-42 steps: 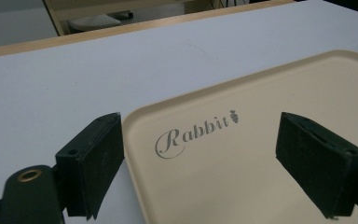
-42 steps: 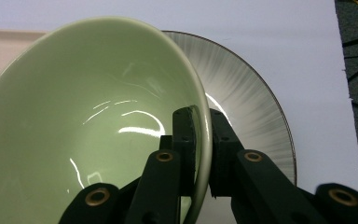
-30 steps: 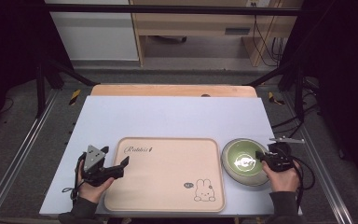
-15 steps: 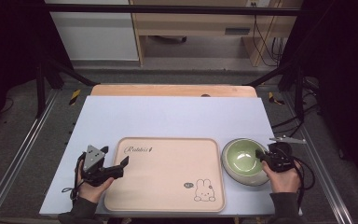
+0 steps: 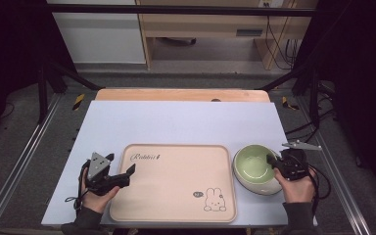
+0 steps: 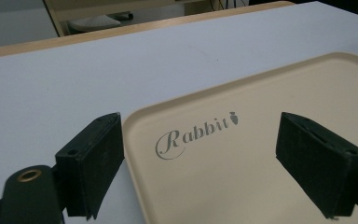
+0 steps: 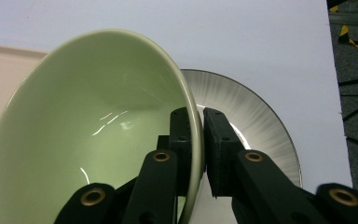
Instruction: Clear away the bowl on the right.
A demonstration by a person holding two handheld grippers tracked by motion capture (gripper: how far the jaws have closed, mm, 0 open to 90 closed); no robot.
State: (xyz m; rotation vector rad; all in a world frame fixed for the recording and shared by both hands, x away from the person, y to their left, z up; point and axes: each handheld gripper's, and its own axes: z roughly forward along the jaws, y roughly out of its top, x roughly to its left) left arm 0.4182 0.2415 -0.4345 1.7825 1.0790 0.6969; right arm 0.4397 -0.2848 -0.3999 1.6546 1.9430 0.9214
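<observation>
Bowl (image 5: pixel 254 169), green and empty, is sitting tilted at the bench's (image 5: pixel 186 122) right side, just beside the tray's (image 5: pixel 174 181) right edge. Right gripper (image 7: pixel 196 135) is pinching the bowl's rim, one finger inside, one outside, clenched on it. In the right gripper view the bowl is leaning over a ribbed white plate (image 7: pixel 256 126) lying under it. Tray is carrying nothing; rabbit print and "Rabbit" lettering are showing on its face. Left gripper (image 6: pixel 200 154) is hovering at the tray's near-left corner, fingers (image 6: pixel 93 158) spread wide, gripping nothing.
</observation>
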